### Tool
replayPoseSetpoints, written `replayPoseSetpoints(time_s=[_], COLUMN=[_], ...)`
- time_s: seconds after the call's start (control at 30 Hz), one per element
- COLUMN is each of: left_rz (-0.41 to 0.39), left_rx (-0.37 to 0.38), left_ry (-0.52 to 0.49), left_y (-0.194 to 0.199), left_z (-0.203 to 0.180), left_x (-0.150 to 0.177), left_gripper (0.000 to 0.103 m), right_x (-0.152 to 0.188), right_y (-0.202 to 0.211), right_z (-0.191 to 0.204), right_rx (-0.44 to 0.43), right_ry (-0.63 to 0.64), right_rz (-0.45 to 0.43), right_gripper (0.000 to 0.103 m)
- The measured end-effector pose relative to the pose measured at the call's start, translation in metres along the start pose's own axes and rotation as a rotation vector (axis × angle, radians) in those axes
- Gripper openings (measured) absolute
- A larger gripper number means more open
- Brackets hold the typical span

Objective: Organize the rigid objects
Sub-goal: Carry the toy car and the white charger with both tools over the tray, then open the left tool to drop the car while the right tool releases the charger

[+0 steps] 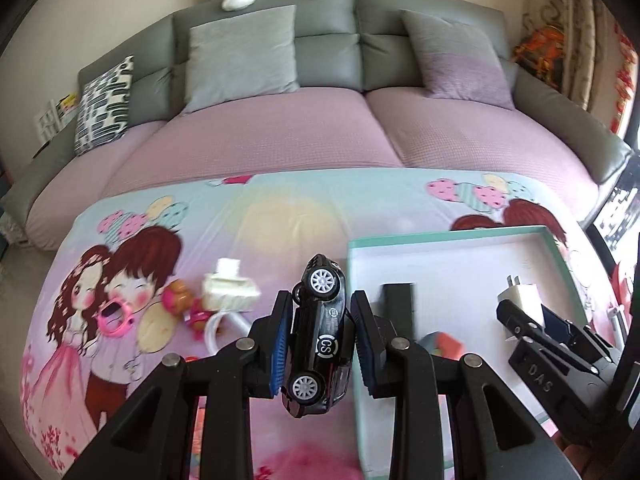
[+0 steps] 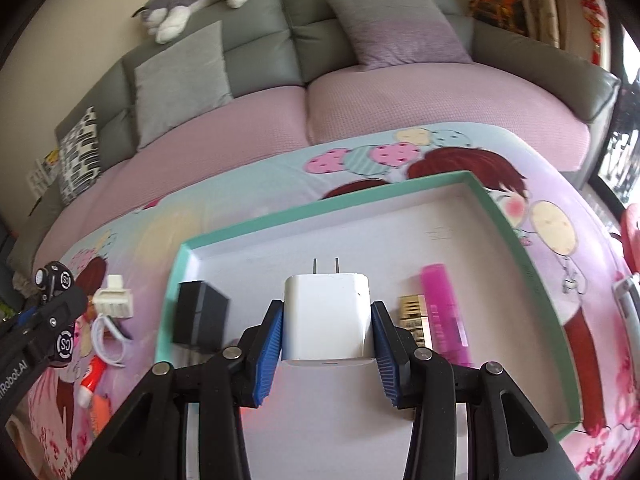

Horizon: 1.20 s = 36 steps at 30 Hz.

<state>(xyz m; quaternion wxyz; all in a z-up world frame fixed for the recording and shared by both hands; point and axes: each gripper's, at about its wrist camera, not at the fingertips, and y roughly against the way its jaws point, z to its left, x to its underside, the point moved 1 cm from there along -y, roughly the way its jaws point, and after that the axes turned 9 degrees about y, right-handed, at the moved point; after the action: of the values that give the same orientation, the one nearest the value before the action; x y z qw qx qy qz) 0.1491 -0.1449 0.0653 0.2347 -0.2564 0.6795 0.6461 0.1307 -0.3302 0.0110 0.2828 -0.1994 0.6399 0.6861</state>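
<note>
While both grippers hang over the cartoon-printed tablecloth (image 1: 280, 216), each has a load. Left gripper (image 1: 320, 340): blue-padded jaws nearly closed, clamped on a small glossy black toy car (image 1: 320, 332) with silver wheels, held on its side, nose up, just left of the tray's near-left edge. Right gripper (image 2: 327, 336): jaws partly open, pads pressed to both sides of a white square plug-in charger (image 2: 327, 316), prongs pointing away, above the tray floor. Shallow white cardboard tray with teal rim (image 2: 516, 248) holds a black rectangular block (image 2: 200, 316) at left, and a translucent pink tube (image 2: 444, 312) beside a small gold box (image 2: 414, 316) at right. On the cloth left of the tray: a white ridged connector block (image 2: 114, 300), white cable loop (image 2: 104, 340). Grey sofa (image 1: 328, 44) behind.
</note>
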Motion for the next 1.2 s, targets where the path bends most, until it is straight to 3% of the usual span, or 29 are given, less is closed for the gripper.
replayPoseSetpoints(time_s=[0.53,1.2], left_rz=[0.046,0.087], left_rx=[0.145,0.162], left_ry=[-0.147,-0.144], left_y=[-0.027,-0.061], left_z=[-0.096,-0.107], left_x=[0.012,0.030], left_gripper=[0.031,0.031], right_x=[0.009,0.018], right_y=[0.014,-0.006], right_z=[-0.067,-0.071], right_rx=[0.189,0.185], right_ry=[-0.120,-0.121], right_rz=[0.018,0.085], right_gripper=[0.046,0.046])
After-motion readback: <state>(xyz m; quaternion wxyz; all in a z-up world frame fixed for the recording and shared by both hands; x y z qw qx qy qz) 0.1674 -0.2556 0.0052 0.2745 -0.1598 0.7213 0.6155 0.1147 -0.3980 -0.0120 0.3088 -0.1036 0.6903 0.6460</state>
